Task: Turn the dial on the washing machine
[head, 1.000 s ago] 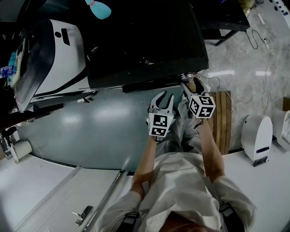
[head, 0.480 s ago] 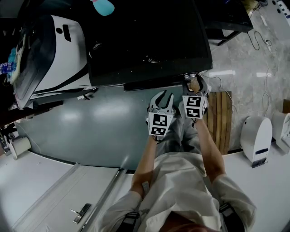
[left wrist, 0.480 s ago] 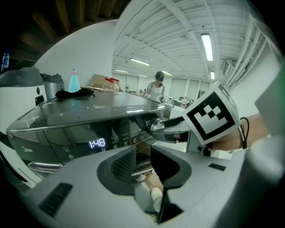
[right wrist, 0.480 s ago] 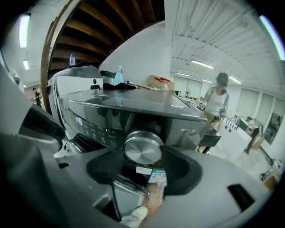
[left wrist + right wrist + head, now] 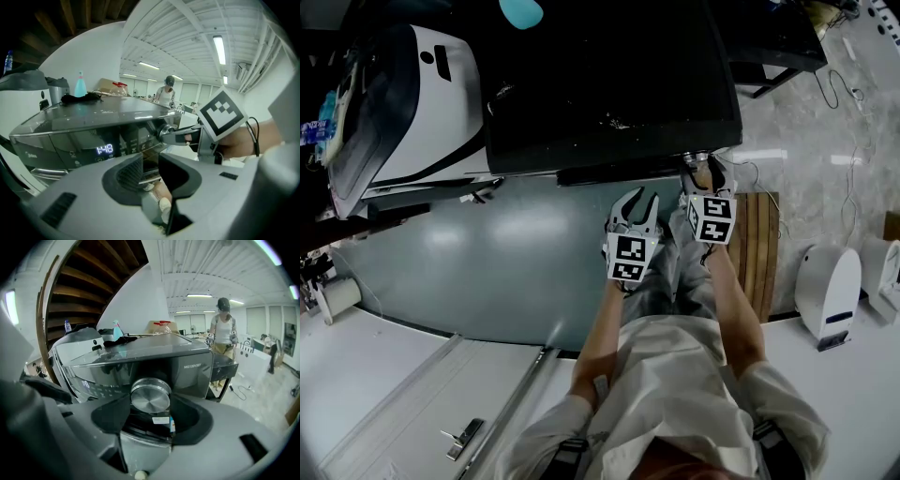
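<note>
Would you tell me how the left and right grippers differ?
The right gripper has just been closing its jaws on the dial; the left gripper is open and empty. The right is at the washing machine; the left stops short of it. Both point at its front.

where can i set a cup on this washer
Mostly bare: the dark washing machine's flat top, right of the black cloth and turquoise bottle. Crowded: front right corner, right tongs just closed on the round silver dial, left tongs beside.
</note>
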Available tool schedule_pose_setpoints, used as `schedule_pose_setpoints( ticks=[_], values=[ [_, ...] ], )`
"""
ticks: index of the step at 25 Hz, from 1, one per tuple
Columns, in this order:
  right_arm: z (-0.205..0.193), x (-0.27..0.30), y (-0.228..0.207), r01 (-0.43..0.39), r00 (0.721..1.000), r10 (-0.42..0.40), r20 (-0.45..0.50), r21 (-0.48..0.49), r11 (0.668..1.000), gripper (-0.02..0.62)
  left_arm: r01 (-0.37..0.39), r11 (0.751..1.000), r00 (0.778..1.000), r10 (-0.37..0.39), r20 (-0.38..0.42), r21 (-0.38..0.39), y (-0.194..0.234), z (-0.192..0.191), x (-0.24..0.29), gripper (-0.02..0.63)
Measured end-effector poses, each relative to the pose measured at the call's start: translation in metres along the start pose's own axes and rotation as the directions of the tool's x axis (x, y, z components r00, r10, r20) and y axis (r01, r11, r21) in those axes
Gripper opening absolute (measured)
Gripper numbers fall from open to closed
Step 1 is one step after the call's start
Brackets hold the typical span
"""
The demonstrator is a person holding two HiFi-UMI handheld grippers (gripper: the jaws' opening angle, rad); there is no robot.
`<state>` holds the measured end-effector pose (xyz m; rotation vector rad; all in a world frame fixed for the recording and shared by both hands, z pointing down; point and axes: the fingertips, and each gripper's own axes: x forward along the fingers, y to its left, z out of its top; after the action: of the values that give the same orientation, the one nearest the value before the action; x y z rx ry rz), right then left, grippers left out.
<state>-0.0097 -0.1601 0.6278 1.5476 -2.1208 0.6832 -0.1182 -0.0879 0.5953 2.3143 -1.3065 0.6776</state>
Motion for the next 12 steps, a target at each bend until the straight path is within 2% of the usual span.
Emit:
schedule_pose_setpoints(
  ticks=[6,12],
  values=[
    [-0.0008,0.0010,-0.0024,-0.052,0.998,0.048,0.029,0.144,0.988,0.270,-0.001,1.000,1.000,0.001,0.001,0.002,-0.0012,0.0000,-0.0015,0.107],
    [-0.0013,0.0012,-0.0038,-0.082,0.996,0.074,0.043,0.218,0.972,0.270,-0.002,1.000,1.000,0.002,0.000,0.002,-0.0024,-0.0009,-0.0024,0.107]
  ],
)
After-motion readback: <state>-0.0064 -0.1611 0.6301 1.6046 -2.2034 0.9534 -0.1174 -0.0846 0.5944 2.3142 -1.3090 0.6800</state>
